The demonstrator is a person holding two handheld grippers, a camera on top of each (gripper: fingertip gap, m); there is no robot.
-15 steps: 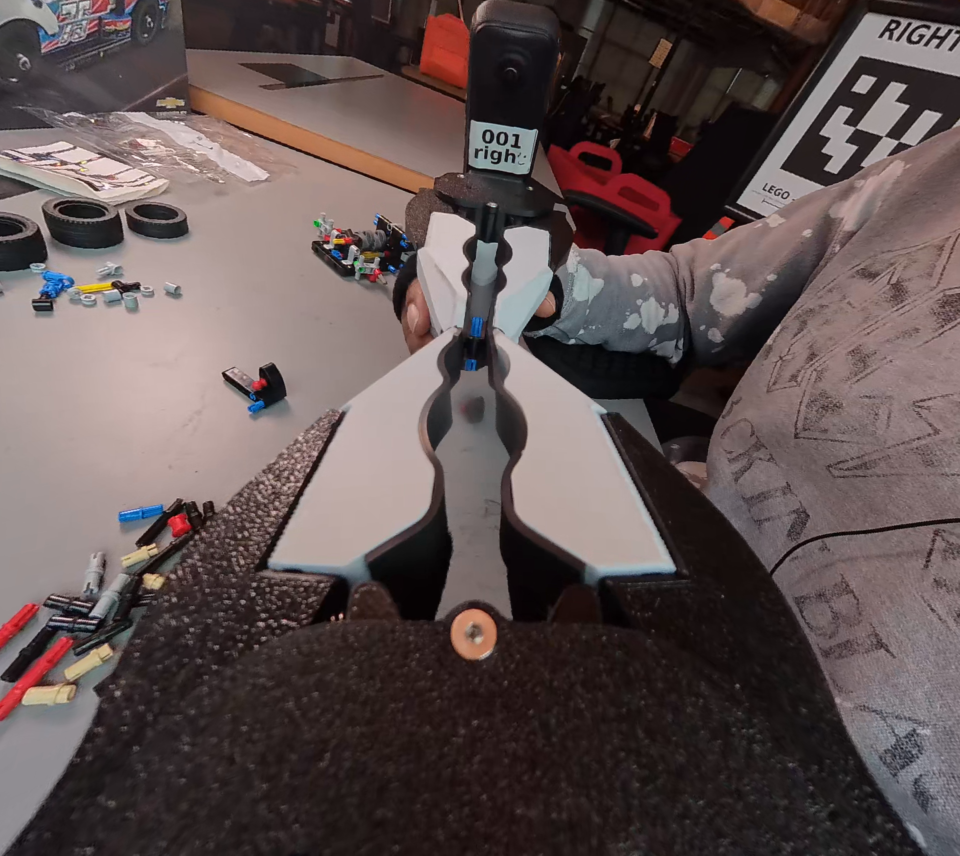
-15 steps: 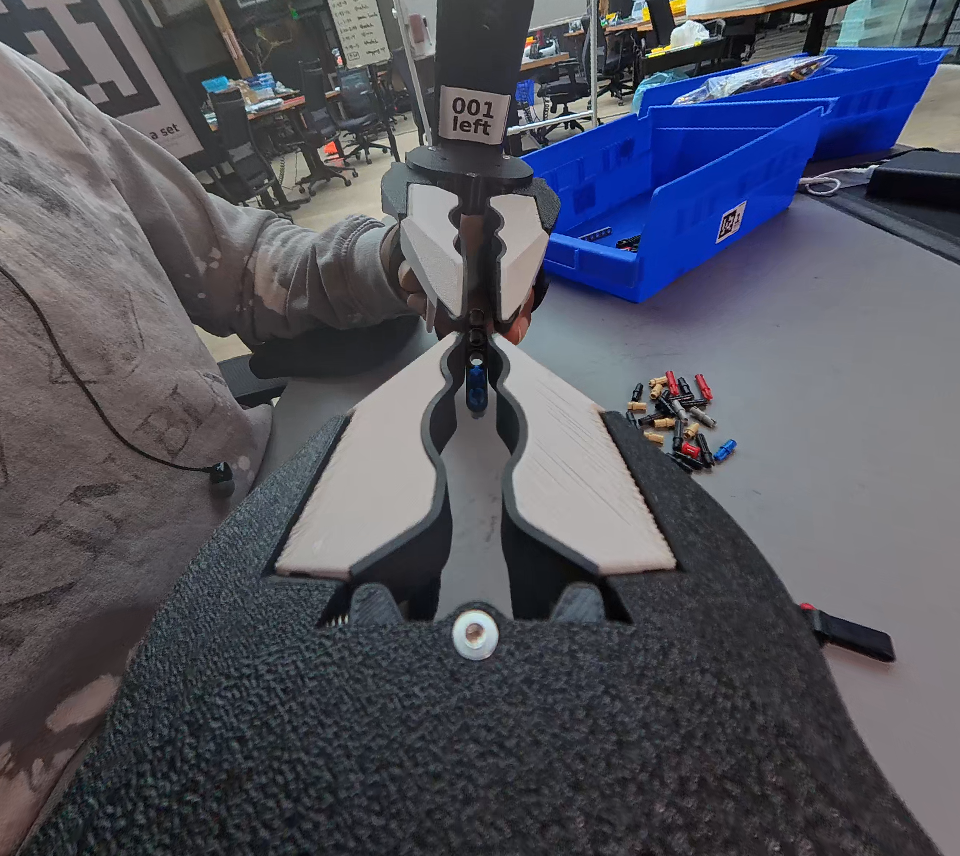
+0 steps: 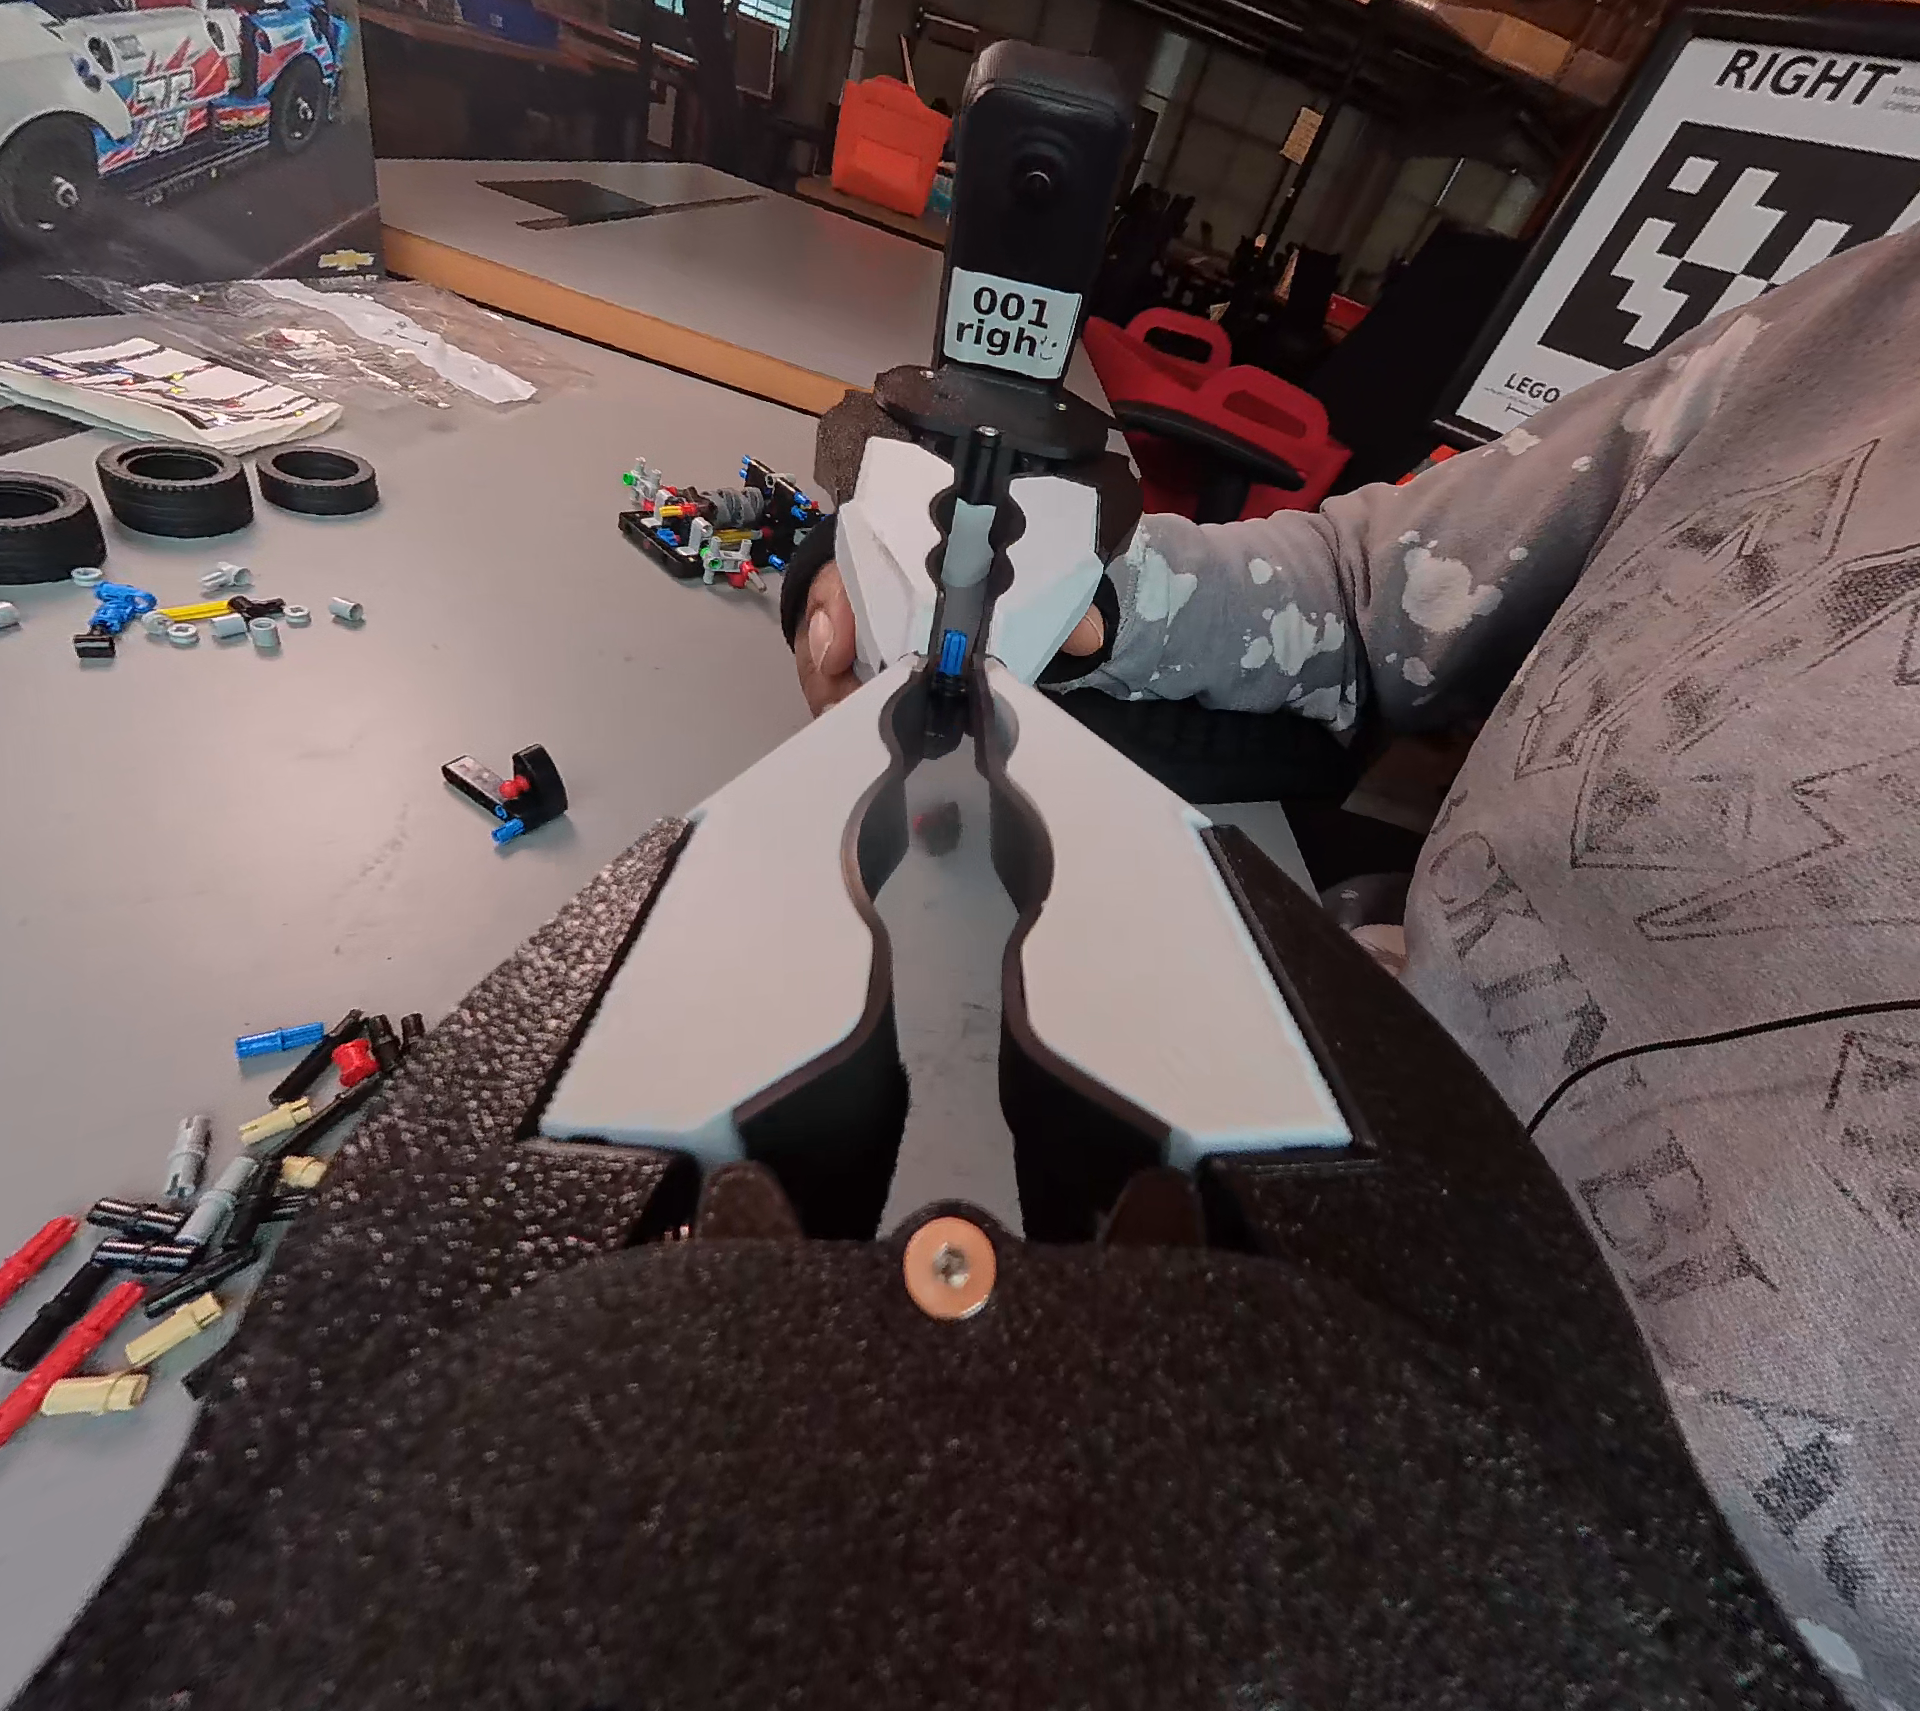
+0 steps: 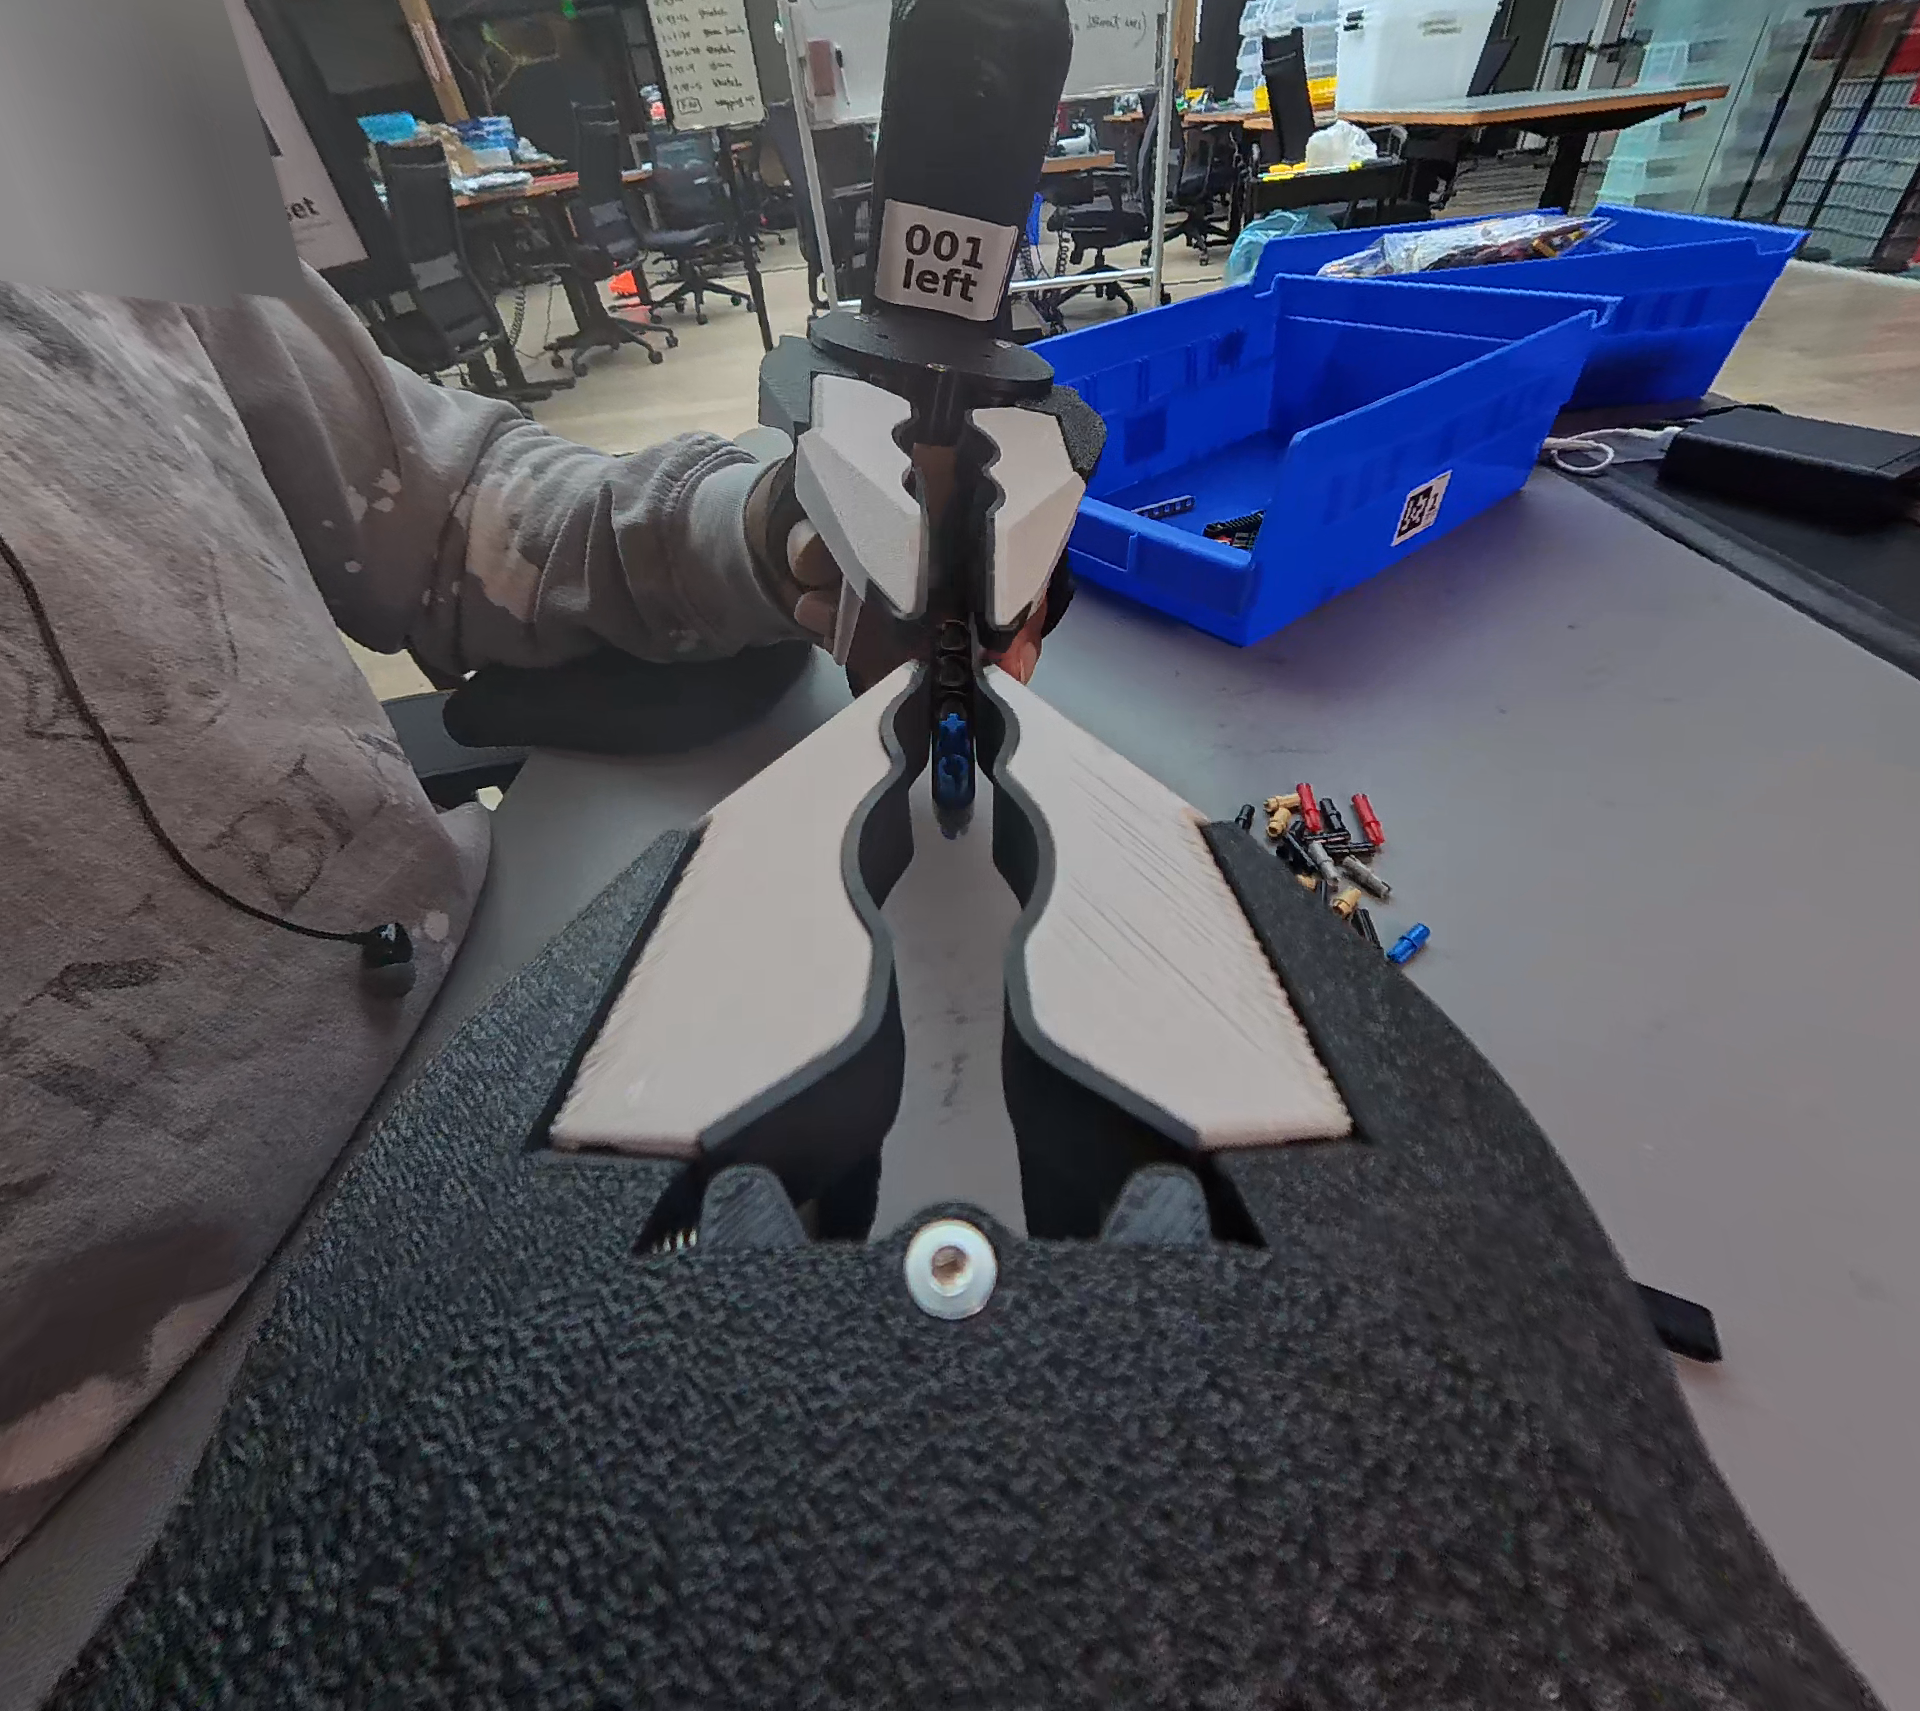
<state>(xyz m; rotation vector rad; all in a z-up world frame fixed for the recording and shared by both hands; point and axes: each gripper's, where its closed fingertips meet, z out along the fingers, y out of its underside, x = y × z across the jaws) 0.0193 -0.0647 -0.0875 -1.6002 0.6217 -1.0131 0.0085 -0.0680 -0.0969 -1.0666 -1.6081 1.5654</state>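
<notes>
The blue pin (image 4: 951, 762), pinched in the right gripper (image 4: 948, 705) and meeting the black beam (image 3: 938, 716) clamped by the left gripper (image 3: 940, 695), could slip if they misalign.

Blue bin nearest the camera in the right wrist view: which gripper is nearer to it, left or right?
Left. The left gripper stands just beside the blue bin, at its front corner. The right gripper points toward it from farther back across the table.
</notes>
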